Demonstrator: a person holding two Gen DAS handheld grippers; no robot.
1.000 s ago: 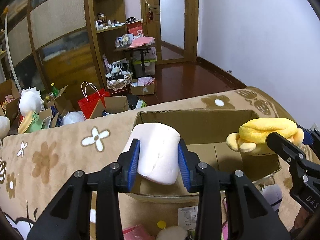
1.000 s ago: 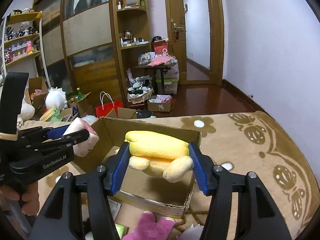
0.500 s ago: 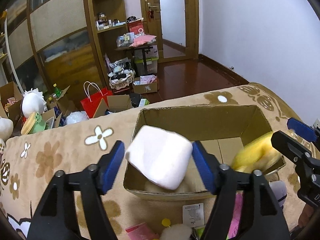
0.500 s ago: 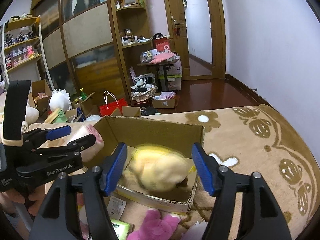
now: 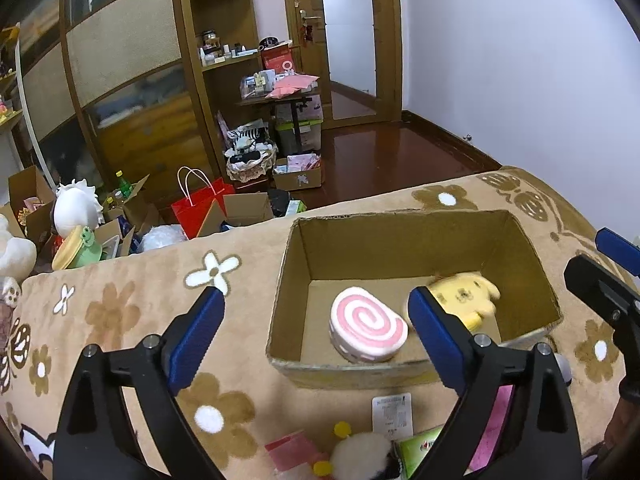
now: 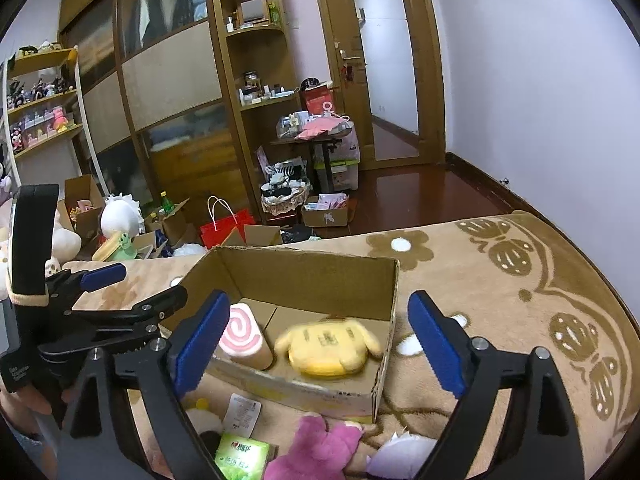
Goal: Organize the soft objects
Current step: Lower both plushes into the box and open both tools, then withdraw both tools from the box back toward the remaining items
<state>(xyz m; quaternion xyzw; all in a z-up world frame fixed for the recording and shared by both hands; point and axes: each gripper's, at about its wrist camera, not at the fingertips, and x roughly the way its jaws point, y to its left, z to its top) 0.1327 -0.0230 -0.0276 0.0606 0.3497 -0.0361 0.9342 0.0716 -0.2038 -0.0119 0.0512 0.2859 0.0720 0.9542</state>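
Note:
A cardboard box (image 5: 340, 240) (image 6: 312, 268) stands open on the flowered blanket. A pink-and-white swirl roll cushion (image 5: 366, 330) (image 6: 242, 336) lies in the box's left part. A yellow dog plush (image 5: 466, 294) (image 6: 330, 346) lies beside it on the right, blurred. My left gripper (image 5: 316, 332) is open and empty above the box's near left edge; it also shows in the right wrist view (image 6: 132, 286). My right gripper (image 6: 320, 340) is open and empty above the box; its fingers (image 5: 600, 276) show at the right edge of the left wrist view.
In front of the box lie a pink plush (image 6: 316, 448), a green packet (image 6: 240, 456), a white fluffy toy (image 5: 360, 454), a pink packet (image 5: 292, 450) and a paper tag (image 5: 392, 416). Beyond the blanket's far edge (image 5: 240, 228) are floor clutter, a red bag (image 5: 200, 204) and shelves.
Both grippers have opened. The swirl cushion and the yellow plush have dropped out of them into the box. Both grippers have drawn back and up from the box.

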